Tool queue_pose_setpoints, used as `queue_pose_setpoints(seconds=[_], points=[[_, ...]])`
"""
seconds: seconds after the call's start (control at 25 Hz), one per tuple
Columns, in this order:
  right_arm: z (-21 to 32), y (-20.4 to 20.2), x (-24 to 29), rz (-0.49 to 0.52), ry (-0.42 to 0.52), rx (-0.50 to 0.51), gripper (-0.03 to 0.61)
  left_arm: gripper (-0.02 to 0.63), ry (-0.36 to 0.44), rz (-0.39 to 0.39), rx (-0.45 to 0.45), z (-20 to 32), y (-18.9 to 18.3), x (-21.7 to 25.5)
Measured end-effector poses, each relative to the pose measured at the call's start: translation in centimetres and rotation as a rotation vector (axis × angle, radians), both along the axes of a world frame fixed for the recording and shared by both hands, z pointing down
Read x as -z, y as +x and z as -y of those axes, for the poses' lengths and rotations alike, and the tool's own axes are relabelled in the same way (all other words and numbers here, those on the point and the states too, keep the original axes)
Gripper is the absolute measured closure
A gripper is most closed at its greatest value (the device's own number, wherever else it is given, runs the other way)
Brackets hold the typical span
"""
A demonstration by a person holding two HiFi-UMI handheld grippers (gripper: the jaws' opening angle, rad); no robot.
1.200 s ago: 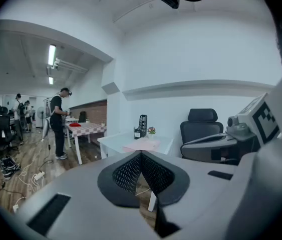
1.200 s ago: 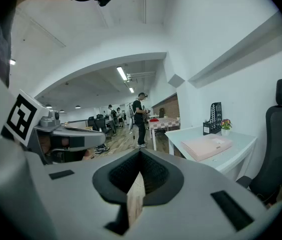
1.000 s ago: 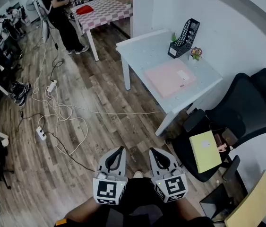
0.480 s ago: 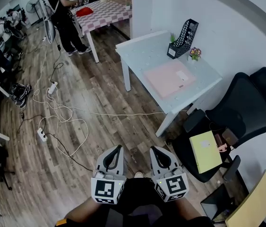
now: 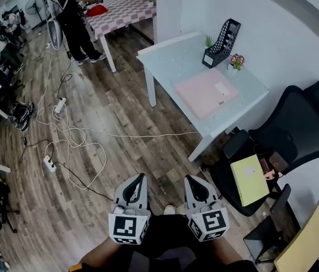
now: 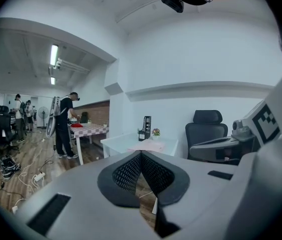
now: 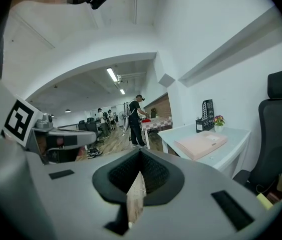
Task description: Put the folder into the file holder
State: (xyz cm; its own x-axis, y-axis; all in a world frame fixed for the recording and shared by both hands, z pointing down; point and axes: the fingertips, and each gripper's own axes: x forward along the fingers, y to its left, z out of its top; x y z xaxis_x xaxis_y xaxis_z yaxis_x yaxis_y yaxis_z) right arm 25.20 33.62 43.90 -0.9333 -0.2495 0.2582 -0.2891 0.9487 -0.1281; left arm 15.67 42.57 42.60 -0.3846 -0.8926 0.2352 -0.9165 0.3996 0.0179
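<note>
A pink folder [image 5: 205, 92] lies flat on the white table [image 5: 173, 55], seen also as the pink folder [image 7: 201, 145] in the right gripper view. The black mesh file holder [image 5: 222, 36] stands upright at the table's far edge by the wall, and shows small as the file holder [image 6: 146, 127] in the left gripper view. My left gripper [image 5: 139, 178] and right gripper [image 5: 191, 179] hang side by side low in the head view, above the wooden floor and well short of the table. Both are shut with nothing between the jaws.
A small plant [image 5: 208, 43] and flower pot [image 5: 237, 63] sit beside the file holder. A black office chair [image 5: 284, 135] carrying a yellow-green folder [image 5: 249, 179] stands right of the table. Cables and power strips [image 5: 50, 162] trail over the floor at left. A person [image 5: 74, 16] stands at a checkered table [image 5: 122, 11].
The view has drifted slightly, so the table sits a touch higher and further right. Both grippers stay shut and level. The person at the far table has shifted a little.
</note>
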Motion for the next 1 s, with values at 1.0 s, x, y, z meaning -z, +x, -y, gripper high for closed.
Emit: queue_pose_setpoints(seconds=[1.0], points=[[5.4,-15.4,0.3,-0.108,-0.021,-0.283,0.563,0.604,0.002,-0.13,-0.233,6.5,-18.6,-2.0]])
